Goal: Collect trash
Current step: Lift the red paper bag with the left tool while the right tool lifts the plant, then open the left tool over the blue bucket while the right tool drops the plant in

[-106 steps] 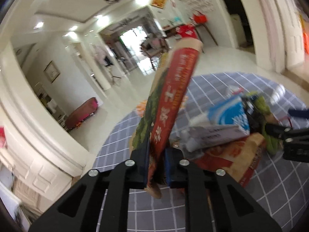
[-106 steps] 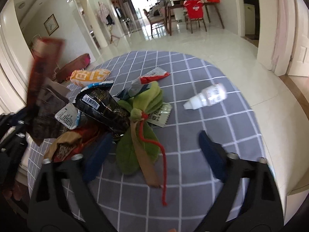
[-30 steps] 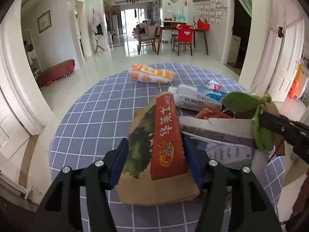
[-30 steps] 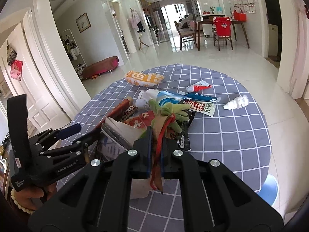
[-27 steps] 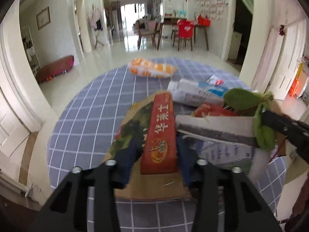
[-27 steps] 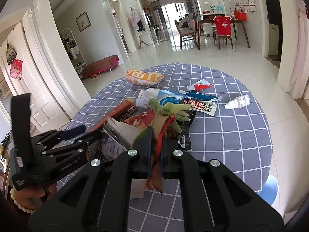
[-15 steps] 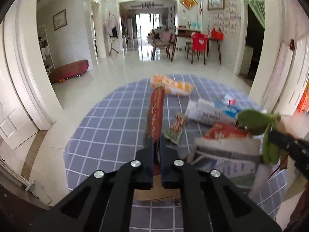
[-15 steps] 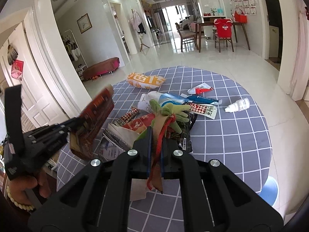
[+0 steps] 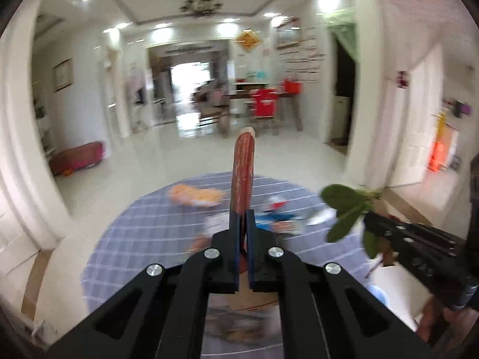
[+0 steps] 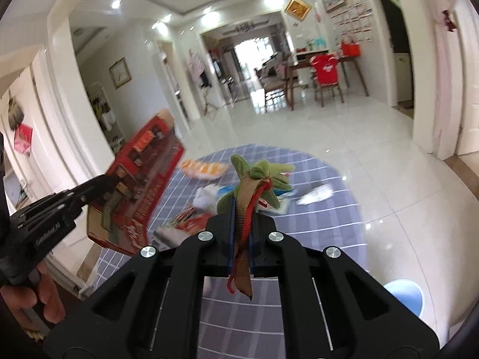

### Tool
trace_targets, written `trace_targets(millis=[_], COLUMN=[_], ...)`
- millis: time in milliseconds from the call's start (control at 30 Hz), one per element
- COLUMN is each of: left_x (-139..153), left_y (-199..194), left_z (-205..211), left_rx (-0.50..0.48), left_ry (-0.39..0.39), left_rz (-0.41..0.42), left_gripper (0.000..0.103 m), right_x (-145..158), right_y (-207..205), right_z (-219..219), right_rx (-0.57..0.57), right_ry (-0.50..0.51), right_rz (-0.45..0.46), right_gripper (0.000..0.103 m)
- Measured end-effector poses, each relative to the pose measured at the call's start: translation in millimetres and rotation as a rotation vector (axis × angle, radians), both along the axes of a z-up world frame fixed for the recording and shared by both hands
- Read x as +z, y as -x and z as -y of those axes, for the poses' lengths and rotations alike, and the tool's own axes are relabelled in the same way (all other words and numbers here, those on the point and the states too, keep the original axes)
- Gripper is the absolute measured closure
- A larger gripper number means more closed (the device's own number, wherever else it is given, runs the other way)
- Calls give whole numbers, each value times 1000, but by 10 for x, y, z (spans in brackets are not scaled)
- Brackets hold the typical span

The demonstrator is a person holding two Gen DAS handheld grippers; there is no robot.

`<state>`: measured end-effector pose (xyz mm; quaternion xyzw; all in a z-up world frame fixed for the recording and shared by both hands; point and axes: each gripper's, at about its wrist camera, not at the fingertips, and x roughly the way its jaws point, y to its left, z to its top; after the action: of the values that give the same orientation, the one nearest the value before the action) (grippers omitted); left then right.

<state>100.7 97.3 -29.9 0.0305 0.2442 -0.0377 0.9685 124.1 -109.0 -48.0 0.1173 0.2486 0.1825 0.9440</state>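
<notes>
Red snack box (image 10: 136, 191) pinched by left fingers (image 9: 233, 233) — broad face only in right view; right fingers (image 10: 227, 224) clamp green bundle (image 10: 257, 176).

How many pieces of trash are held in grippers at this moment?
2: a red snack bag in the left gripper, a green leaf bundle in the right gripper.

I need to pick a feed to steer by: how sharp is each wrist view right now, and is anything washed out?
Left wrist view: heavy motion smear over the checked tablecloth and trash; the red snack packet in the left gripper is fairly sharp. Right wrist view: steadier, the green leaf bundle in the right gripper reads clearly, the packet blurs; the far window is blown out in both.
</notes>
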Motion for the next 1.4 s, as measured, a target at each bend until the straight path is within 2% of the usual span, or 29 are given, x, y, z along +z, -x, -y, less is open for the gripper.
trace_targets(millis=[167,267,400,533,733,800,833,867,1000,1100,1200,1400], left_x=[30,-143,-568,-1147,-1753,-1860,-1926,-1997,-2188,-2225,-2232,-2205], left_y=[-106,-244,-474,-758,-1056,-1149,-1183,-1185,-1299,-1281,-1250,-1339], left_z=[922,1565,2361,3066,3735,3888,3937,3974,3906,3835,3661,3421], left_rx=[-197,-329,-463,-560,-634,-635,-623,-593,-552,-532,-507,-460], left_ry=[-7,-3,-17,-51,-50,-59,-69,-90,-102,-122,-144,-140], left_rz=[-17,-80,-188,-326,-450,-462,-459,-450,-494,-508,-502,-503], left_gripper=[100,99,99,99,95,75,49,37,37,34,32,30], right_x=[54,-31,-378,-831,-1447,-1598,-1673,-1744,-1962,-2036,-2072,-2045], right_y=[221,348,417,377,346,326,350,331,326,246,132,-60], right_z=[648,1153,1855,2384,2926,3051,3086,3125,3137,3106,3083,2979], right_rx=[-117,-217,-360,-474,-589,-612,-618,-624,-613,-591,-570,-544], right_ry=[-4,2,23,31,5,-4,-7,-12,-24,-32,-34,-30], right_rz=[20,0,-92,-204,-327,-356,-365,-378,-417,-430,-433,-423], right_gripper=[96,96,96,96,96,96,96,96,96,96,96,94])
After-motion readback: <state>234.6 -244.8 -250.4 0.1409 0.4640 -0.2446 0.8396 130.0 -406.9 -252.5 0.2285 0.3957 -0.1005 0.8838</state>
